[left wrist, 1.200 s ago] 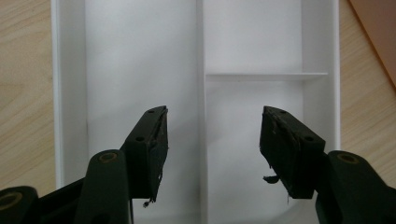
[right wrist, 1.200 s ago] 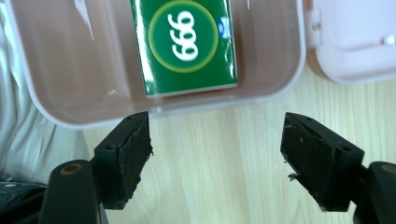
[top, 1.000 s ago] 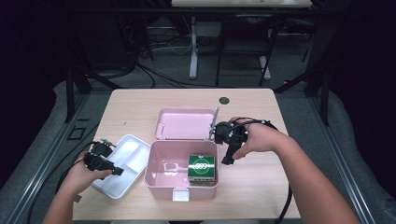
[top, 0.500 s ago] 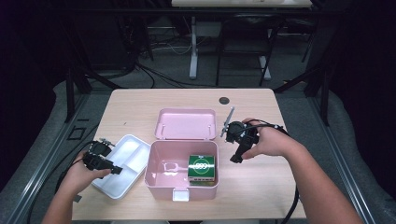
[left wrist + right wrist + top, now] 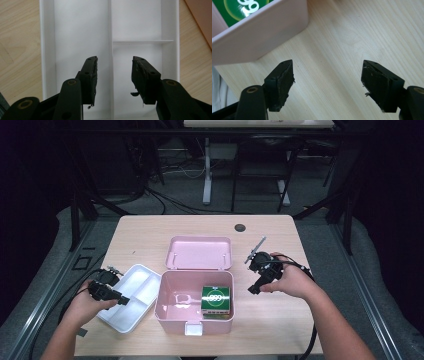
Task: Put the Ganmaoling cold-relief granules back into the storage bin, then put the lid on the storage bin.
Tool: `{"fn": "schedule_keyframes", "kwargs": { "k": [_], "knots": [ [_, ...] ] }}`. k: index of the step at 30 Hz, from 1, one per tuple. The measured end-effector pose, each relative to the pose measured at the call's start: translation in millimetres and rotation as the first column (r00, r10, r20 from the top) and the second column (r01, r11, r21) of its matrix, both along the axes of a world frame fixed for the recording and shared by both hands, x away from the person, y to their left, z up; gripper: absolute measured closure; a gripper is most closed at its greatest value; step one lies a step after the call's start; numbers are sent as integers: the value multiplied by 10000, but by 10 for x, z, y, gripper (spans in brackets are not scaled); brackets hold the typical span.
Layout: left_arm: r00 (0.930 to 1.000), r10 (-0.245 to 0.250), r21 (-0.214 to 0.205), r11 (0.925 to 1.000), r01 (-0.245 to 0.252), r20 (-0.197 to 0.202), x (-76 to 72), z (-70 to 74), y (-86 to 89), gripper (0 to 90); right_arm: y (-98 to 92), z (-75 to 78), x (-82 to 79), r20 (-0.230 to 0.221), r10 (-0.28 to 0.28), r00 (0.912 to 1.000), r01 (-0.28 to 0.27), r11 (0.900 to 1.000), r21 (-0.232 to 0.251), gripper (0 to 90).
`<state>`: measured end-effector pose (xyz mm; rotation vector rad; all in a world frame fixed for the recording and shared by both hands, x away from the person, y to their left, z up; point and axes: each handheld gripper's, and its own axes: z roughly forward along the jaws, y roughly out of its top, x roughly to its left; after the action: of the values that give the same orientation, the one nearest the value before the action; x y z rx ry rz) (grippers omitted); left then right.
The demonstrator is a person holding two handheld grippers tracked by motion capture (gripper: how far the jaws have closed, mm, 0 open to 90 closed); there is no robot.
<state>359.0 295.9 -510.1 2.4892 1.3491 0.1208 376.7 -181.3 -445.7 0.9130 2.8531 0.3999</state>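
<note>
A pink box [image 5: 175, 322] stands open at the table's middle, its lid [image 5: 200, 252] laid back behind it. A green carton [image 5: 216, 299] lies in its right half. Left of the box sits a white divided tray [image 5: 135, 280]. My left gripper [image 5: 120, 301] hovers over the tray's near end. In the left gripper view the jaws [image 5: 114, 65] straddle the tray's long divider [image 5: 109, 37]; they have just been closing and stand apart from it. My right gripper [image 5: 253, 290] is open above bare wood, right of the box. Its own view [image 5: 328, 72] has the box wall [image 5: 262, 37] and the carton [image 5: 242, 10] at upper left.
A dark round grommet [image 5: 240, 227] sits near the table's far edge. Bare wood [image 5: 280, 320] lies right of the box. Beyond the table are cables and desk legs on a dark floor.
My right hand has drawn away from the box to the right and sunk toward the table. The left hand has kept its place over the tray.
</note>
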Motion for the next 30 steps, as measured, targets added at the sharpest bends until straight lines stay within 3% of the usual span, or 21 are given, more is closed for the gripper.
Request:
{"fn": "schedule_keyframes", "kwargs": {
  "k": [4, 7, 9, 12, 15, 18, 21, 24, 26, 30],
  "knots": [
    [9996, -208, 151, 9997, 211, -170, 14, 20, -34, 591, -31, -27, -14, 209, -565, 9982, 553, 9971, 530, 256],
    [9992, -229, 517, 9984, 247, -338, 18, 14, -61, 610, -63, -26, -54, 375, -1068, 9936, 1048, 9931, 523, 256],
    [9987, -245, 513, 9983, 267, -442, 18, 8, -78, 616, -85, -28, -90, 535, -1485, 9875, 1446, 9869, 719, 256],
    [9972, -331, 289, 9990, 351, -672, 30, 8, -84, 629, -133, -53, -123, 372, -2009, 9789, 1942, 9716, 1355, 256],
    [9972, -218, 496, 9984, 253, -709, 52, 4, -78, 640, -166, -92, -142, 190, -2414, 9702, 2346, 9567, 1721, 256],
    [9968, -193, 522, 9984, 233, -770, 72, -5, -76, 647, -176, -135, -178, 306, -2470, 9685, 2390, 9572, 1632, 255],
    [9960, -83, 447, 9989, 123, -895, 84, -8, -84, 669, -197, -165, -208, 457, -2638, 9635, 2521, 9514, 1767, 256],
    [9956, -135, 605, 9980, 192, -927, 101, -15, -113, 690, -219, -185, -200, 494, -2710, 9613, 2613, 9538, 1480, 256],
    [9951, -214, 739, 9969, 286, -962, 116, -18, -140, 695, -247, -178, -207, 659, -2913, 9544, 2795, 9489, 1467, 256],
    [9942, -201, 1042, 9941, 312, -1060, 170, -39, -174, 705, -292, -172, -222, 698, -2967, 9524, 2824, 9452, 1641, 255]
  ]
}}
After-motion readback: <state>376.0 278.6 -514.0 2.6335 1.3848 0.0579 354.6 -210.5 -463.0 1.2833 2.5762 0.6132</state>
